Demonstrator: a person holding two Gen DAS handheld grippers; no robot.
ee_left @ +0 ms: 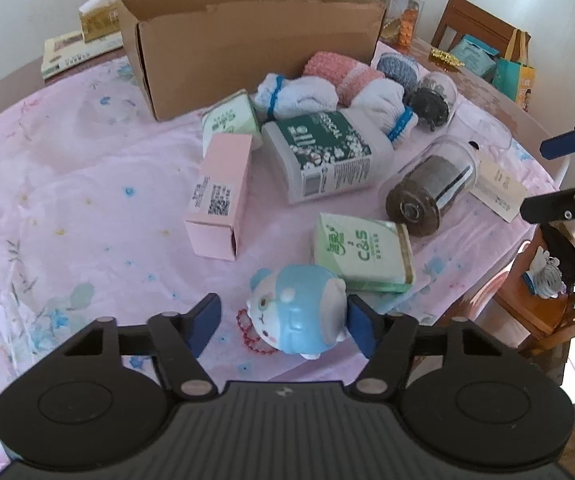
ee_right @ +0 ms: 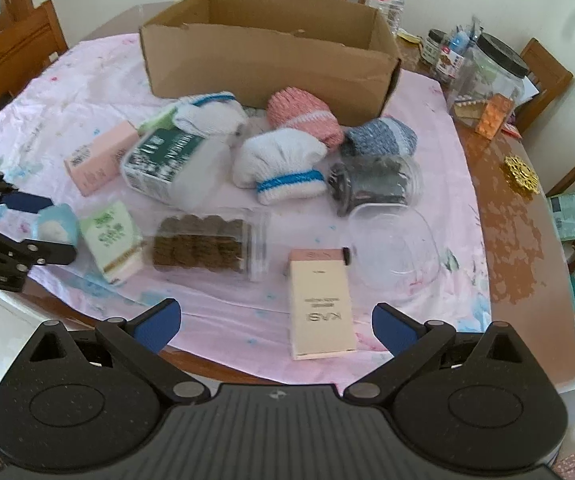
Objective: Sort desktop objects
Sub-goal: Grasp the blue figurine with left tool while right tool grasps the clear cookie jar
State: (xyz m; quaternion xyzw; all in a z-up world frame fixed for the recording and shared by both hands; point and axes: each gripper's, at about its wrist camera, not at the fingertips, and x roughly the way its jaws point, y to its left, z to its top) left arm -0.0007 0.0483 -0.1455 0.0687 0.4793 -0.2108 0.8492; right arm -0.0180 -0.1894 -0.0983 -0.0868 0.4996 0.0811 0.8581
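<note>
Nearest you, your left gripper (ee_left: pixel 283 326) has its jaws spread apart around a small blue and white animal-shaped toy (ee_left: pixel 301 312). The right blue pad looks to be touching the toy and the left pad is clear of it, so this reads as a grasp being lined up. Your right gripper (ee_right: pixel 275 326) hangs released and empty over the near edge of the tabletop (ee_right: pixel 503 208), just beside a cream rectangular carton (ee_right: pixel 321 308). Past the toy lie a green tissue packet (ee_left: pixel 361 252), a clear plastic jar of brown biscuits (ee_left: pixel 431 186) on its side, and a pink cardboard box (ee_left: pixel 219 194). Farther on, rolled knitted socks (ee_left: pixel 295 94) are bunched together. At the back an open brown cardboard box (ee_left: pixel 247 36) stands, likely the destination for sorting.
</note>
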